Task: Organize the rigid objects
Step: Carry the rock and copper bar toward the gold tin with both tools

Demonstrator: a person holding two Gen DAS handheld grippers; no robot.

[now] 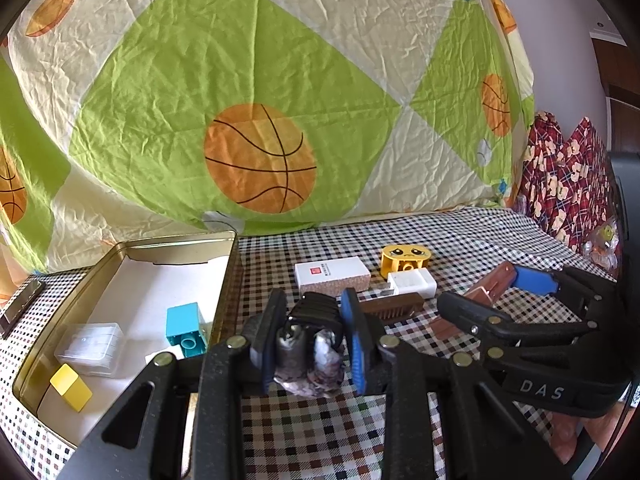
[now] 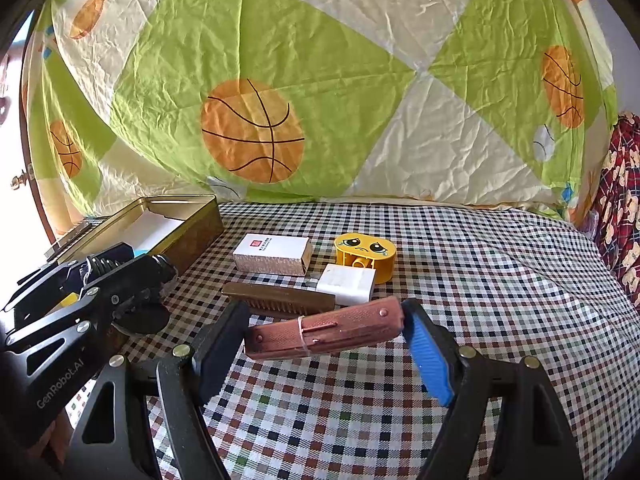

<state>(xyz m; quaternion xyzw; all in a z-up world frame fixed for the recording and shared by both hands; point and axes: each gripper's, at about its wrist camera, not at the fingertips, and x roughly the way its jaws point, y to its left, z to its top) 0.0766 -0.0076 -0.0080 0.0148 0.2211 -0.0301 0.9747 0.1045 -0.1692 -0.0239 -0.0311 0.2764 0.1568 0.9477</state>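
My left gripper (image 1: 310, 340) is shut on a black ribbed clip-like object with silvery parts (image 1: 310, 344), held just right of the gold tin (image 1: 224, 280). The tin holds a teal block (image 1: 185, 326), a yellow block (image 1: 71, 387) and a clear plastic case (image 1: 91, 343). My right gripper (image 2: 324, 340) is shut on a copper-brown folding case (image 2: 324, 332), gripped by its two ends above the checkered cloth. On the cloth lie a brown comb (image 2: 280, 300), a white box (image 2: 272, 254), a white charger (image 2: 347, 283) and a yellow crying-face block (image 2: 365, 254).
A basketball-print sheet (image 2: 320, 80) hangs behind the table. Red patterned cushions (image 1: 564, 176) sit at the far right. The left gripper shows in the right wrist view (image 2: 120, 280) beside the tin. A metal piece (image 1: 20, 304) lies left of the tin.
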